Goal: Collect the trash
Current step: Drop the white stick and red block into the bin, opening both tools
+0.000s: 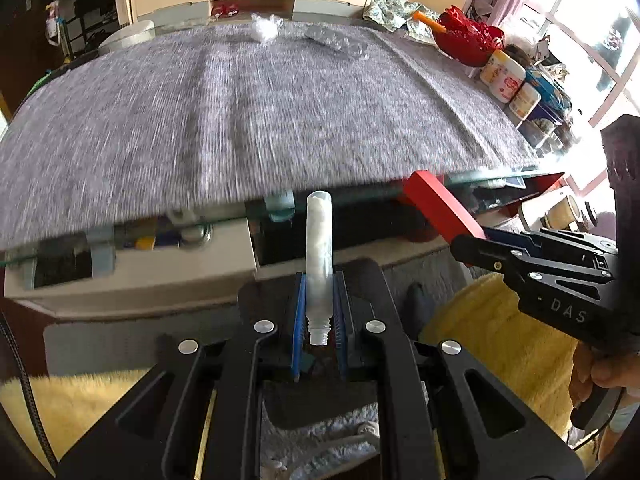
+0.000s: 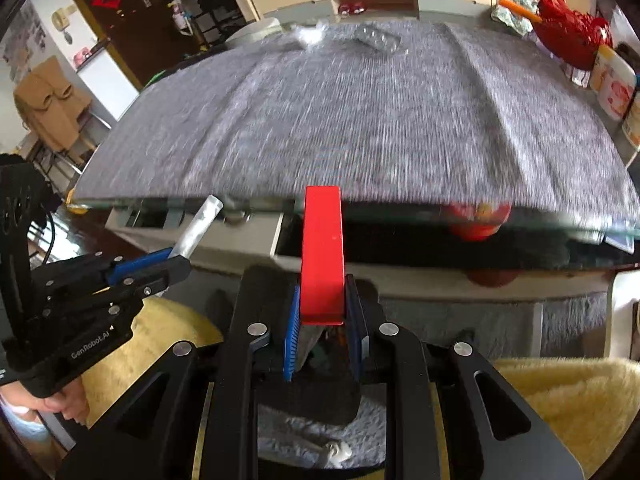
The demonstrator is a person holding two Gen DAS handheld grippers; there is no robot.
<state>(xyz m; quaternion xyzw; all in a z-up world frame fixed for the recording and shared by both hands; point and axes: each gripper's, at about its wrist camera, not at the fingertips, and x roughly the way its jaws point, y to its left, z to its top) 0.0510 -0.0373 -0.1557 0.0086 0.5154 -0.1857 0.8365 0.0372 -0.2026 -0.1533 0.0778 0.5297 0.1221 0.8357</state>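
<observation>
We are holding trash in both grippers, just short of the near edge of the table [image 1: 120, 236]. The left gripper [image 1: 319, 312] is clamped on a clear plastic tube [image 1: 319, 248], stuffed with something white, gripped near its threaded neck so the long body is sticking out toward the far side. The right gripper [image 2: 324, 316] is pinching a red box [image 2: 322, 256] by its near end, the rest of it jutting forward over the table edge.

Still lying on the grey cloth [image 1: 240, 112] at the far side are a crumpled clear wrapper [image 1: 265, 28] and, just to its right, a clear blister pack [image 1: 336, 40]; they are near each other but apart. A red basket [image 1: 468, 38] is standing at the far right corner, beside some jars [image 1: 502, 76].

No bin is showing in either view, so we cannot say where the two held pieces are going. Judging from the motion blur, both tools are travelling. To do this step well, we are keeping both grips firm, since each piece is held at one end and may swing or slip; the smooth tube looks the likelier to slide. We are also keeping the two tools apart so the projecting box does not knock the tube.
</observation>
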